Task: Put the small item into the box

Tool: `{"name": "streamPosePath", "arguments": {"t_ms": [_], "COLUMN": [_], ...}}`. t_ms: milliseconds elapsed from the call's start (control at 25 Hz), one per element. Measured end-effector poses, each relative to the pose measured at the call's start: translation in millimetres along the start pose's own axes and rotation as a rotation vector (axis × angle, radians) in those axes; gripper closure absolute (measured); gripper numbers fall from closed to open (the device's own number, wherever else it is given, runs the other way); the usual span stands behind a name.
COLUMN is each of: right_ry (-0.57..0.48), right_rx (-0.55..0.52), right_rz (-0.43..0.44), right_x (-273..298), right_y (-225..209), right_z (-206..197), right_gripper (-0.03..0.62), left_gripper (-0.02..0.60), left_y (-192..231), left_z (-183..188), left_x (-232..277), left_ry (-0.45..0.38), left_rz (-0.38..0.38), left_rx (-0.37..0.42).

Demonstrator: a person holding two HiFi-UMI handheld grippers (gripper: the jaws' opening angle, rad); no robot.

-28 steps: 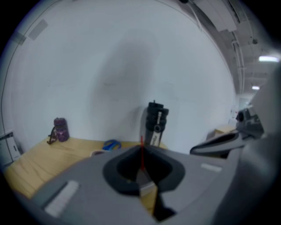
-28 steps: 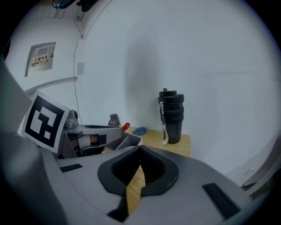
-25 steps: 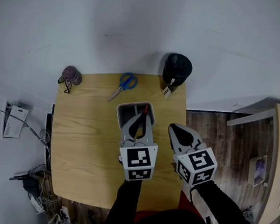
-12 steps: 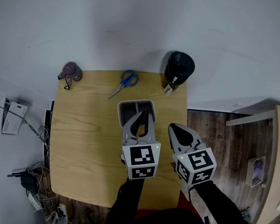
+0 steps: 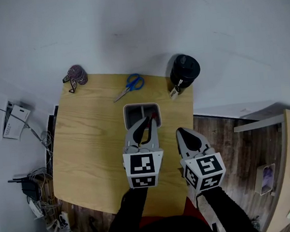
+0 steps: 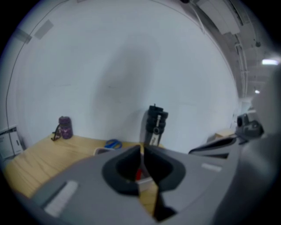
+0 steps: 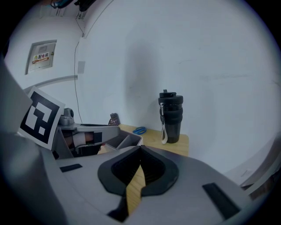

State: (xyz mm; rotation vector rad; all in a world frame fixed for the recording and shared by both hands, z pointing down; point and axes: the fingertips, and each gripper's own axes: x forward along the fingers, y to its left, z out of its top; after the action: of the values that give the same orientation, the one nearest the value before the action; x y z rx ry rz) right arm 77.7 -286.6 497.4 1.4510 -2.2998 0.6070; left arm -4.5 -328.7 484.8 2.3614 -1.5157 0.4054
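— Where's the small red item (image 6: 139, 173)?

— Pinched in the left gripper (image 5: 148, 120). Its jaws are closed onto the item, over the grey box (image 5: 126, 116) in the middle of the surface (image 5: 86, 144). I can't tell which compartment it's over.

— Which way does it run?

— In the left gripper view it's a thin sliver standing upright in the seam between the jaws, just below their tips. In the head view its long axis follows the jaws, pointing away from the person.

— And the right gripper (image 5: 183, 132)?

— Its jaws meet at the tips with nothing between them. It's just right of the box, near the surface's right edge.
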Motion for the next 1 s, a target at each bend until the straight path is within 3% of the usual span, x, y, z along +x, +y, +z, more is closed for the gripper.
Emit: {"name": "streamPosePath", "arguments": {"t_ms": [120, 1000], "right_ry": [-0.012, -0.133], "right_rx": [-0.007, -0.054], "right_rz": [0.007, 0.082], "right_x": [-5, -83], "right_y": [4, 22], "right_z": [4, 26], "right_gripper": [0.586, 0.586], "left_gripper": [0.575, 0.58], "left_y": [-1, -37], "left_z": [3, 26], "left_x": [-9, -103], "left_ry": [-0.014, -0.14], "left_rz": [-0.004, 0.018], "left_rx": [-0.005, -0.026]}}
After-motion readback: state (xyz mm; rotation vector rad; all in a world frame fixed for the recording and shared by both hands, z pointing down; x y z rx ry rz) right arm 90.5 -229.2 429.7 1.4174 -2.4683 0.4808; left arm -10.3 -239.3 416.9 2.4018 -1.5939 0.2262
